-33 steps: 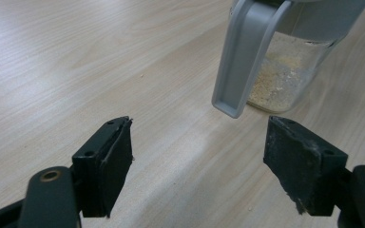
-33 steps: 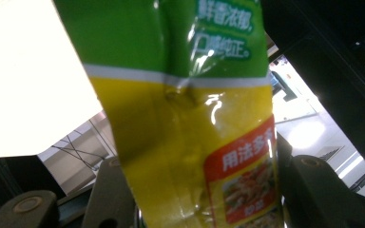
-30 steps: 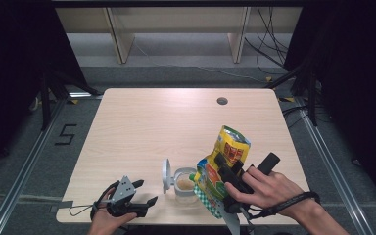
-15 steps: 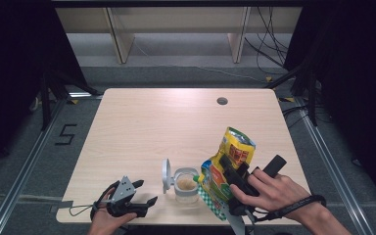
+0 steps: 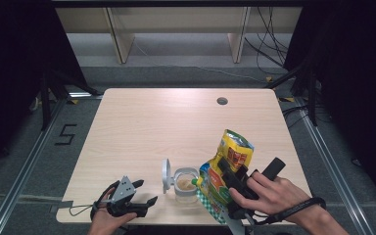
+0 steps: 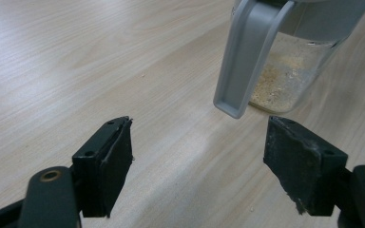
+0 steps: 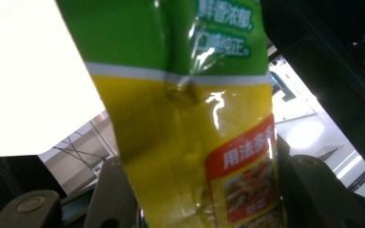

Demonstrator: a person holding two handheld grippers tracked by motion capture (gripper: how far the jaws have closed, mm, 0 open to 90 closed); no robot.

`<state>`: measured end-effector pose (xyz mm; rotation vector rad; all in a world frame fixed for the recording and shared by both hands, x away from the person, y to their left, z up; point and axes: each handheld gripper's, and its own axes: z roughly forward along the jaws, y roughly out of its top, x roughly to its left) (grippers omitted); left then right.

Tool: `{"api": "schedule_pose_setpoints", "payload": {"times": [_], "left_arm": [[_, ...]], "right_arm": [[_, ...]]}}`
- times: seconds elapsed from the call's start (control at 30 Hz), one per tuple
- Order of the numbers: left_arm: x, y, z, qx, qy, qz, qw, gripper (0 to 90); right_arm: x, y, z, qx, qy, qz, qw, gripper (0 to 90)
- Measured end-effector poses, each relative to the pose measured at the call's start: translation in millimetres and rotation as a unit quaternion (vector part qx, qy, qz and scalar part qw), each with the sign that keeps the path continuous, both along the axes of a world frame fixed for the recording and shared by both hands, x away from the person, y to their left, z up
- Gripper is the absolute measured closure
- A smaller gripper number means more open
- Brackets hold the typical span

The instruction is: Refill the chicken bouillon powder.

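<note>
High view: right gripper (image 5: 232,188) clamps glossy, crinkled yellow-green pouch (image 5: 227,171) right of clear jar (image 5: 186,182); left gripper (image 5: 142,200) rests wide, near-left.

Tilted yellow-green pouch (image 5: 225,176) over open, part-filled jar (image 5: 185,182)

The high view looks forward and down from above the near edge of the desk (image 5: 142,127), taking in its whole top. The left gripper view sits low and close over the desk near its near edge, facing the jar (image 6: 285,71), which the high view shares (image 5: 186,182). The right gripper view looks upward, very near the bag (image 7: 185,118), shared with the high view (image 5: 227,169).
</note>
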<state>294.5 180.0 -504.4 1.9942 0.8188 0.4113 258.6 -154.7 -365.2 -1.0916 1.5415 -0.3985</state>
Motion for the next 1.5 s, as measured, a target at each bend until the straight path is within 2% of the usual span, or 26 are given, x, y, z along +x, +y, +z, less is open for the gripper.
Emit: {"api": "schedule_pose_setpoints", "payload": {"times": [0.17, 0.2, 0.27, 0.3, 0.4, 0.67, 0.73, 0.87, 0.9, 0.93, 0.97, 1.0, 1.17, 1.23, 1.27, 1.5], "left_arm": [[-0.2, 0.9, 1.0, 0.002, 0.000, -0.003, 1.0000, 24.2], [-0.3, 1.0, 1.0, 0.002, 0.002, -0.003, 1.0000, 24.2], [0.0, 1.1, 1.2, 0.001, 0.003, -0.005, 1.0000, 24.2], [-0.1, 0.9, 1.3, 0.001, 0.003, -0.004, 1.0000, 24.2], [0.1, 1.0, 1.0, 0.003, 0.002, -0.005, 1.0000, 24.2], [0.3, 0.5, 0.7, 0.001, 0.000, -0.003, 1.0000, 24.2], [0.4, 0.3, 0.0, 0.000, 0.008, 0.001, 1.0000, 24.2], [0.3, 0.3, 0.0, 0.000, 0.007, 0.002, 1.0000, 24.2], [0.0, -0.5, -0.2, -0.006, 0.008, 0.003, 0.9999, 24.2], [0.3, 0.5, 0.2, 0.002, 0.009, 0.001, 1.0000, 24.2], [0.1, 0.5, 0.1, 0.000, 0.010, 0.002, 1.0000, 24.2], [0.3, 1.0, 0.3, 0.003, 0.007, 0.001, 1.0000, 24.2], [1.1, 1.3, 0.4, 0.006, 0.003, -0.003, 1.0000, 24.2], [1.1, 1.1, 0.2, 0.005, 0.003, -0.003, 1.0000, 24.2], [1.1, 0.9, 0.3, 0.004, 0.002, -0.002, 1.0000, 24.2], [1.0, 0.9, 0.3, 0.000, 0.004, -0.001, 1.0000, 24.2]], "right_arm": [[3.6, 2.3, 0.2, 0.010, 0.000, 0.001, 0.9999, 56.8], [4.1, 3.2, 1.1, 0.001, -0.001, 0.003, 1.0000, 56.8], [4.9, 3.4, 1.0, 0.000, -0.003, 0.003, 1.0000, 56.9], [5.1, 2.7, 0.3, 0.008, -0.001, 0.002, 1.0000, 56.9], [5.1, 2.3, 1.4, -0.002, -0.002, 0.000, 1.0000, 57.1], [4.2, -2.3, 2.4, -0.002, -0.004, -0.004, 1.0000, 57.3], [3.6, -3.6, 2.5, 0.004, -0.003, -0.003, 1.0000, 57.4], [3.3, -4.1, 3.1, -0.001, -0.004, -0.004, 1.0000, 57.5], [3.3, -3.9, 3.1, 0.000, -0.004, -0.004, 1.0000, 57.5], [3.4, -4.0, 2.4, 0.006, -0.002, -0.004, 1.0000, 57.6], [3.5, -3.7, 2.0, 0.006, -0.001, -0.002, 1.0000, 57.6], [3.4, -3.0, 2.1, -0.001, -0.002, -0.001, 1.0000, 57.6], [3.1, -2.0, 2.0, -0.001, 0.002, -0.001, 1.0000, 57.7], [3.3, -2.3, 2.2, 0.007, 0.001, -0.001, 1.0000, 57.8], [3.3, -2.0, 3.0, 0.001, -0.001, -0.001, 1.0000, 57.8], [4.8, -2.5, 3.0, 0.008, 0.004, -0.001, 1.0000, 57.9]]}}
